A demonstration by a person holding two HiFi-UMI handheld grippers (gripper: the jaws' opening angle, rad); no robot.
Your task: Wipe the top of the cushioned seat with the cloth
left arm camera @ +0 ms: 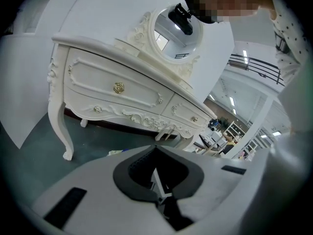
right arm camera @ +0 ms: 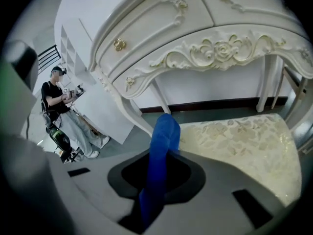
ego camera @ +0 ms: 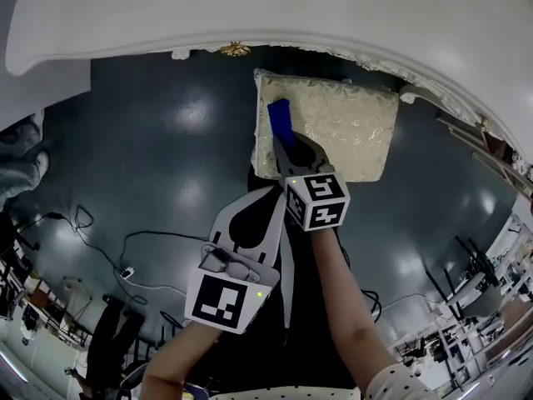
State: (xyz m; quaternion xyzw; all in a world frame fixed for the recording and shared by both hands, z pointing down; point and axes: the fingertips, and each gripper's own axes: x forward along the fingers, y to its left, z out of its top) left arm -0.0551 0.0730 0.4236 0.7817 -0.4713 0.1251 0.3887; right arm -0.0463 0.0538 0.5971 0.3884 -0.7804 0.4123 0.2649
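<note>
Right jaws: closed tight on the blue cloth [right arm camera: 164,146], a narrow strip that stands out beyond the tips.
Right gripper [ego camera: 289,150]: reaches forward over the left edge of the cushioned seat [ego camera: 346,132].
Cloth's place: its free end lies at the seat's left edge; whether it presses on the fabric cannot be told.
Left jaws: drawn together, nothing between them.
Left gripper [ego camera: 256,213]: held back, just left of the right one and behind it, above the dark floor [ego camera: 158,157].
Seat: cream, patterned top, before the white dressing table [right arm camera: 205,48].
Floor: cables [ego camera: 100,240] at the left.
</note>
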